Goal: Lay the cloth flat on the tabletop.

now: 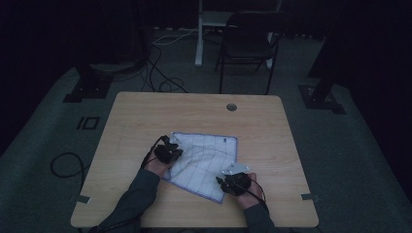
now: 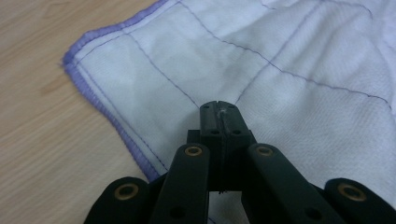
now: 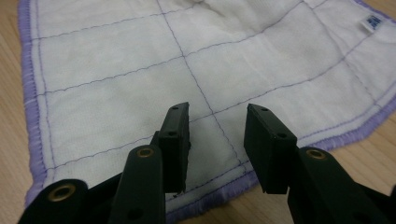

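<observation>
Here a white cloth (image 1: 204,162) with purple stitched grid lines and a purple hem lies spread near the front edge of the tabletop (image 1: 145,111), about midway along it. The left gripper (image 2: 219,109) sits at the cloth's left corner, jaws closed together on a pinch of fabric. The right gripper (image 3: 217,135) hovers over the cloth's near corner, jaws apart, nothing between them. A small blue label (image 3: 371,22) is sewn near the far hem; its writing is too small to read.

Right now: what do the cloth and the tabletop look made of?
Cloth: looks like soft woven cotton, matte white, stitched in a purple grid with a purple overlocked hem; its weave texture shows. Tabletop: probably wood-look laminate, pale and smooth, with printed grain lines; solid wood can't be ruled out.
</observation>
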A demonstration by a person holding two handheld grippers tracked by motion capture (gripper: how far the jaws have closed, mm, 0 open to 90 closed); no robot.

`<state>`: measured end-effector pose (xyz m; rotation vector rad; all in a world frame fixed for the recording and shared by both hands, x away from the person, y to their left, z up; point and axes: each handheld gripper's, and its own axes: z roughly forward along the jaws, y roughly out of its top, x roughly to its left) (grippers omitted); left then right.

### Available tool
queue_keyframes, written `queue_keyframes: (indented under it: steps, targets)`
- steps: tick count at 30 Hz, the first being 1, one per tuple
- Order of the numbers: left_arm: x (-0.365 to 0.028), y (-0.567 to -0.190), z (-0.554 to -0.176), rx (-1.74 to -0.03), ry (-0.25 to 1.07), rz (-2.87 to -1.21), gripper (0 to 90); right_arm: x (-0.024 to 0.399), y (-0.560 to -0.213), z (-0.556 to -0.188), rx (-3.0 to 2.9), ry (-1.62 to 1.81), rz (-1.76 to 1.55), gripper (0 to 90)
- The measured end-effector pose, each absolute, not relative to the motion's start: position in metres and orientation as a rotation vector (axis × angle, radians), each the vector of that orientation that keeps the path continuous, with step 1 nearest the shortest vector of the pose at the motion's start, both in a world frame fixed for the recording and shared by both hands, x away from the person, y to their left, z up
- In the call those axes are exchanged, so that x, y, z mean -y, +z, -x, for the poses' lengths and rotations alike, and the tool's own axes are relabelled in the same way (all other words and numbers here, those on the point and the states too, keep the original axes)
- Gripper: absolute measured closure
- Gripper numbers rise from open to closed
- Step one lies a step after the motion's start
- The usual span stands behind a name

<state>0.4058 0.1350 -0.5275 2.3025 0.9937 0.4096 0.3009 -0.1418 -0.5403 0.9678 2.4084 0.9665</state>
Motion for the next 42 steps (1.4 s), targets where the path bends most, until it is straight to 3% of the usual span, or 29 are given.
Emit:
queue_keyframes:
  steps: [18, 26, 42]
  targets:
    - [-0.154, -0.533, -0.417, -1.067, 0.472, -2.211, 88.4, 0.164, -0.540, -0.310, -2.397, 0.968, -1.042, 60.8]
    - [-0.162, -0.532, -0.398, -1.099, 0.398, -2.126, 71.6, 0.170, -0.540, -0.311, -2.405, 0.977, -1.051, 60.7]
    - [-0.178, -0.521, -0.339, -1.097, 0.349, -1.949, 59.3, 0.178, -0.540, -0.312, -2.409, 0.982, -1.054, 58.8]
